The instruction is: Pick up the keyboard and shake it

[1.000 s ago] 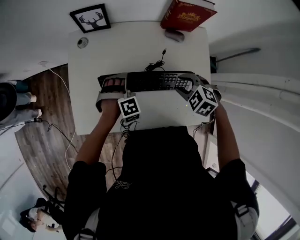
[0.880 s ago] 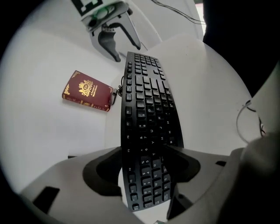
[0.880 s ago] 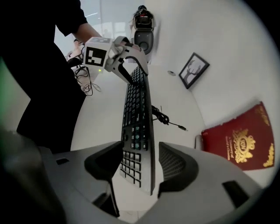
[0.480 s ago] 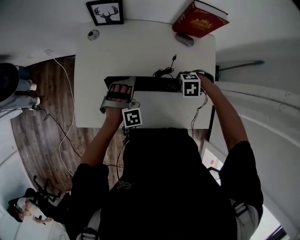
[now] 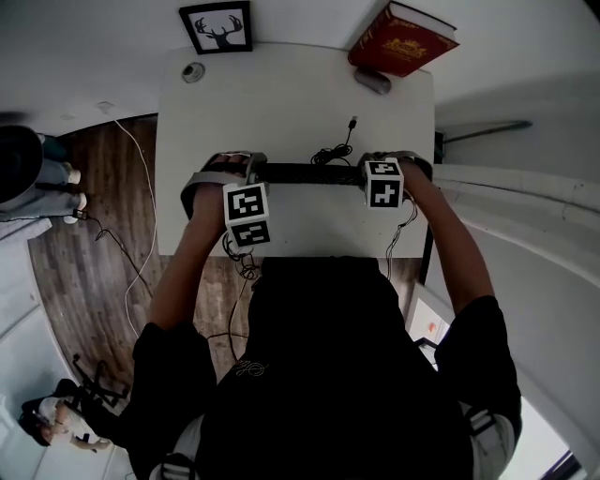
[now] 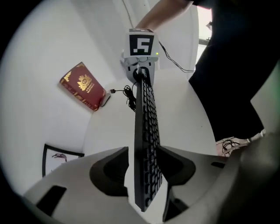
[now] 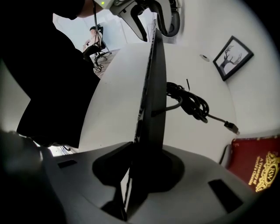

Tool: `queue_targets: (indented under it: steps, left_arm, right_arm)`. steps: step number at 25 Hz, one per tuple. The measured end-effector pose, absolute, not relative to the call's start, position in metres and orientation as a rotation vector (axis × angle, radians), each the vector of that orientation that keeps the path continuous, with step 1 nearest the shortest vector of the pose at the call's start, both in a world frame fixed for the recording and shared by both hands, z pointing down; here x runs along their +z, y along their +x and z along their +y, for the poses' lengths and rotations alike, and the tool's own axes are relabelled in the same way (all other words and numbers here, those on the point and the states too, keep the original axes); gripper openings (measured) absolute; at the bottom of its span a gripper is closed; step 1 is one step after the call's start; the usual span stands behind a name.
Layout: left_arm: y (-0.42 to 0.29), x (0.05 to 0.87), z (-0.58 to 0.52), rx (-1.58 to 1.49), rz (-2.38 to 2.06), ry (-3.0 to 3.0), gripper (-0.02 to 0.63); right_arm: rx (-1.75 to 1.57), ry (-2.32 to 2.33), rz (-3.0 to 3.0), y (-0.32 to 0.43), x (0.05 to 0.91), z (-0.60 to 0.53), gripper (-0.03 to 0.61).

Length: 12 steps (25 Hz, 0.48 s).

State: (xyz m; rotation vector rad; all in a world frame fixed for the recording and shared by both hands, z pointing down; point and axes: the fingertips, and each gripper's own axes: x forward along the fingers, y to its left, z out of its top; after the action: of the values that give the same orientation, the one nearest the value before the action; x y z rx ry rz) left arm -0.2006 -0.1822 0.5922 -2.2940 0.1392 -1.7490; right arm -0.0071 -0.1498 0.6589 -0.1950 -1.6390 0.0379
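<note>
A black keyboard point(image 5: 307, 173) stands on its long edge over the white table point(image 5: 291, 94), between my two grippers. My left gripper point(image 5: 249, 172) is at its left end. In the left gripper view the keyboard point(image 6: 146, 113) runs between the jaws of the left gripper point(image 6: 144, 153), which are closing. The key side touches one pad and a thin gap shows at the other. My right gripper point(image 5: 367, 174) holds the right end. In the right gripper view its jaws point(image 7: 146, 157) press on the keyboard point(image 7: 155, 87) while still closing. The keyboard's coiled cable point(image 7: 192, 103) lies on the table.
A red book point(image 5: 401, 39) lies at the table's far right corner, over a small grey object point(image 5: 372, 81). A framed deer picture point(image 5: 217, 28) lies at the far left corner, with a small round disc point(image 5: 193, 72) near it. Cables trail on the wooden floor point(image 5: 103, 253) to the left.
The keyboard has turned from a tilt with its keys showing to standing on edge. The left gripper has shifted from in front of it to its left end.
</note>
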Motion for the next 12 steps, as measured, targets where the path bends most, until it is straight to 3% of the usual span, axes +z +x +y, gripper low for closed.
queue_targets:
  steps: [6, 12]
  left_arm:
    - [-0.194, 0.627, -0.173, -1.883, -0.021, -2.201, 0.188]
    - [-0.195, 0.642, -0.151, -1.944, 0.036, -2.111, 0.093]
  right_arm:
    - [-0.006, -0.165, -1.641, -0.007, 0.658, -0.134, 0.103]
    - [-0.073, -0.081, -1.644, -0.005, 0.659, -0.119, 0.103]
